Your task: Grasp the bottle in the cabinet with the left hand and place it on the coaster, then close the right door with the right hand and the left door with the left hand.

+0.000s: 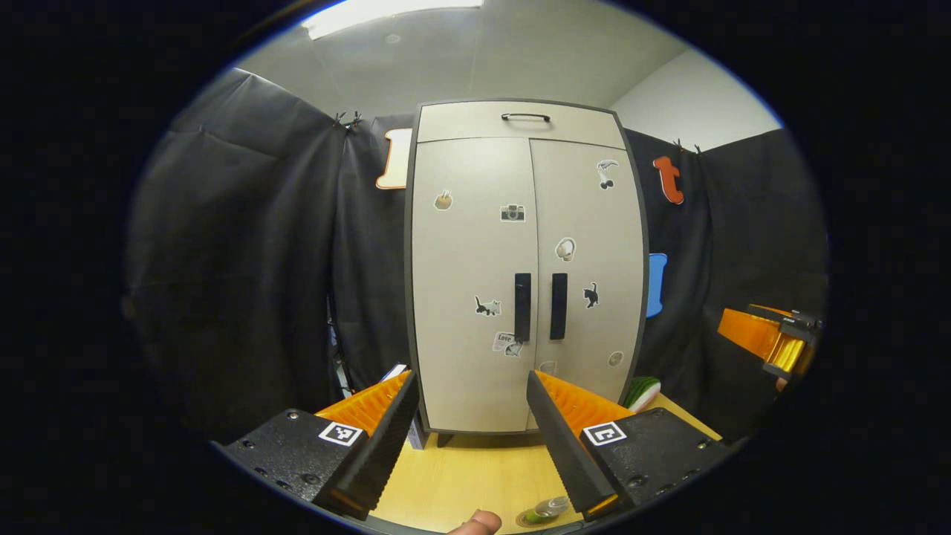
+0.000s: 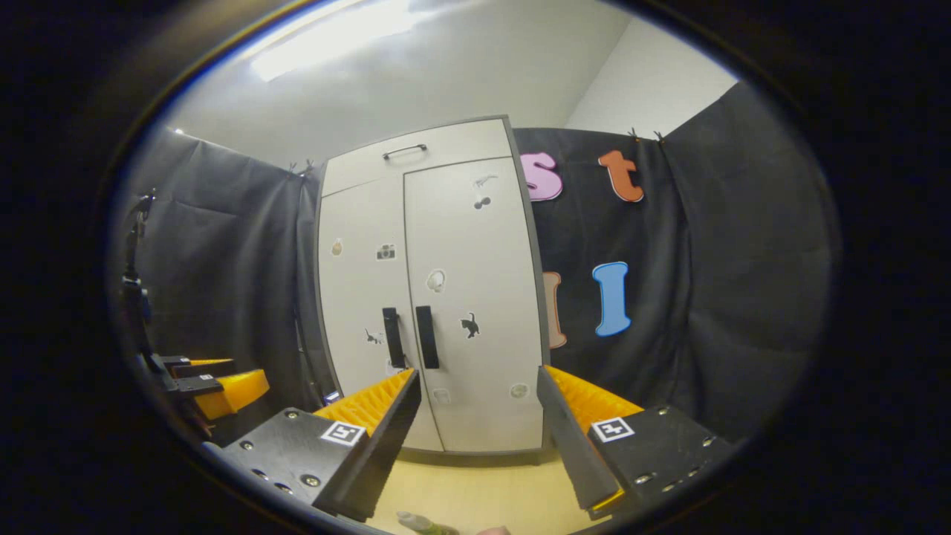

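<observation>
The beige cabinet (image 1: 524, 260) stands on the wooden table with both doors shut, its two black handles (image 1: 540, 306) side by side. In the left gripper view my left gripper (image 1: 470, 379) is open and empty, facing the doors from a short way off. At the lower edge a small bottle (image 1: 546, 510) with a green part stands on a coaster (image 1: 529, 520), below the gripper's right finger. My right gripper (image 1: 773, 338) shows at the far right. In the right gripper view the cabinet (image 2: 461, 297) is shut too, my right gripper (image 2: 477, 375) is open and empty, and the bottle (image 2: 420, 524) peeks in at the bottom.
The yellow table top (image 1: 475, 468) stretches in front of the cabinet. A green striped object (image 1: 643, 391) lies right of the cabinet's foot. A fingertip (image 1: 477, 523) shows at the bottom edge. The left gripper (image 2: 215, 383) sits at the left of the right gripper view.
</observation>
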`<state>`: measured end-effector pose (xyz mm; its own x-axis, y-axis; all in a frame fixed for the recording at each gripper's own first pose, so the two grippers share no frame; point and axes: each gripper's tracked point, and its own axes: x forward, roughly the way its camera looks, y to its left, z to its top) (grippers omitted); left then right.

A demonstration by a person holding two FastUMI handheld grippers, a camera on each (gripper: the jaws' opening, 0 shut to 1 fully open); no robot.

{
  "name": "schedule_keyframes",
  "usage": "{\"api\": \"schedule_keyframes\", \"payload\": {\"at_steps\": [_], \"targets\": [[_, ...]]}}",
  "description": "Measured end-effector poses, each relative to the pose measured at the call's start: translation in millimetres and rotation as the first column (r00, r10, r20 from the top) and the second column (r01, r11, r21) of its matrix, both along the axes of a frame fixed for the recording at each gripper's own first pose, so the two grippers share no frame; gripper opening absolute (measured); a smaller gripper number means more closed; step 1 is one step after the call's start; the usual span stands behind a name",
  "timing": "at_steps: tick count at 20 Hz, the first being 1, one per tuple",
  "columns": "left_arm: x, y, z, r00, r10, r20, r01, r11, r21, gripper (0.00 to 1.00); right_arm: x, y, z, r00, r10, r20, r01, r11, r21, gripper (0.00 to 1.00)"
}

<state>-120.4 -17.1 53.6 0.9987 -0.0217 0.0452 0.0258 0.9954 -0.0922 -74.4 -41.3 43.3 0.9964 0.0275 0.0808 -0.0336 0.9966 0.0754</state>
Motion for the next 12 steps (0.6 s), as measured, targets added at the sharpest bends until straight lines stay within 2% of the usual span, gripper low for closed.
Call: {"api": "schedule_keyframes", "payload": {"at_steps": [1,3,4,5,6,8,11,12], "targets": [[1,-4,1,1.0,-0.006,0.0,0.006,1.0,0.0,0.92,-1,1,1,1.0,0.005,0.003,-0.005,1.0,-0.005,0.95],[3,-8,4,1.0,0.0,0.004,0.0,1.0,0.016,0.93,-2,-3,5,1.0,-0.002,0.008,0.002,1.0,-0.022,0.93],[4,-11,6,1.0,0.001,0.009,-0.002,1.0,0.023,0.89,-2,-4,6,1.0,-0.002,0.012,0.003,0.999,-0.032,0.93],[5,-15,8,1.0,0.0,0.01,0.0,1.0,0.026,0.93,-4,-4,7,1.0,-0.003,0.016,0.003,0.999,-0.042,0.95],[5,-20,10,1.0,-0.006,0.015,0.005,1.0,0.026,0.92,-6,-4,8,1.0,-0.006,0.019,0.007,0.999,-0.052,0.93],[5,-29,13,1.0,-0.015,0.026,0.014,1.0,0.02,0.89,-9,-8,13,0.999,-0.009,0.032,0.012,0.997,-0.071,0.95],[3,-46,22,0.998,-0.035,0.052,0.033,0.999,0.027,0.92,-15,-12,19,0.999,0.01,0.052,-0.005,0.995,-0.099,0.93],[3,-50,26,0.997,-0.035,0.063,0.033,0.999,0.032,0.92,-16,-13,20,0.998,0.016,0.054,-0.01,0.995,-0.104,0.95]]}}
